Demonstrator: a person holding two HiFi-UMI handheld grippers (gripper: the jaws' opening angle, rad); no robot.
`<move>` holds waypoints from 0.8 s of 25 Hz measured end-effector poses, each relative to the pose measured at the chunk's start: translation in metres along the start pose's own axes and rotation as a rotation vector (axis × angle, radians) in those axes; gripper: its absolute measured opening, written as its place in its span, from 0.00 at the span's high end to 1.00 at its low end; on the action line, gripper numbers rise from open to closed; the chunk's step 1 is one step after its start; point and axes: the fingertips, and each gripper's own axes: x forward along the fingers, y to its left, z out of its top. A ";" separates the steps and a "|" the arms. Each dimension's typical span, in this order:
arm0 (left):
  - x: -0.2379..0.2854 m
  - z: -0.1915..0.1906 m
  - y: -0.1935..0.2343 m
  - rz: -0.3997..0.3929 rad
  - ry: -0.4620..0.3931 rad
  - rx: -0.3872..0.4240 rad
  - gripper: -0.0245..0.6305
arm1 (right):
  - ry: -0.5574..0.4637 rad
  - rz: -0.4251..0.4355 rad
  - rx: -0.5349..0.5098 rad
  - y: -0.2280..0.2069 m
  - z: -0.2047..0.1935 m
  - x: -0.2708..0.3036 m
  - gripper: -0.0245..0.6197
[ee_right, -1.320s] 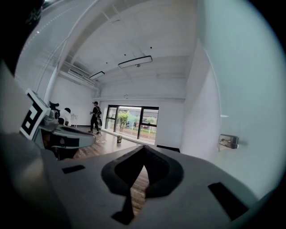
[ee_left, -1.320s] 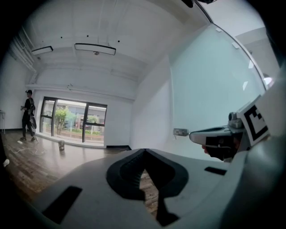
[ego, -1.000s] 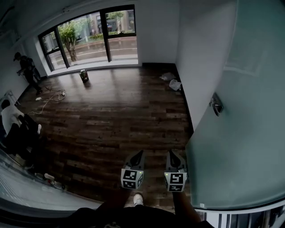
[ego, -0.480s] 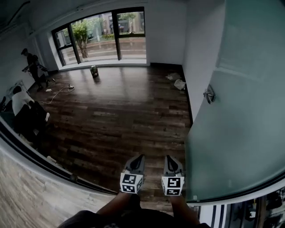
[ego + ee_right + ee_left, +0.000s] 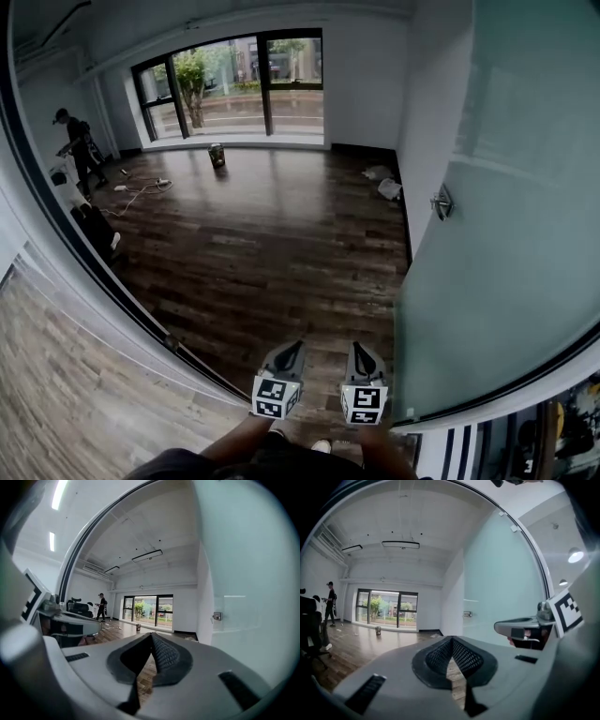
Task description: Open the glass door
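Frosted glass door [image 5: 506, 244] stands at your right, swung open beside white wall [image 5: 424, 94]. Its metal handle [image 5: 442, 202] is well ahead of your right tongs [image 5: 357, 347], untouched. Your left tongs [image 5: 296, 345] sit just beside right tongs, low over dark wood floor [image 5: 262, 244], both pointing into room. Both tongs pressed together, nothing between them. Far end: big window [image 5: 234, 80], small can [image 5: 217, 156] on floor, person [image 5: 75, 145] by left wall.
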 end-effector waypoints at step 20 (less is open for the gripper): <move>-0.107 -0.004 0.029 -0.043 -0.042 0.015 0.95 | -0.052 -0.047 -0.048 0.111 0.012 -0.059 0.94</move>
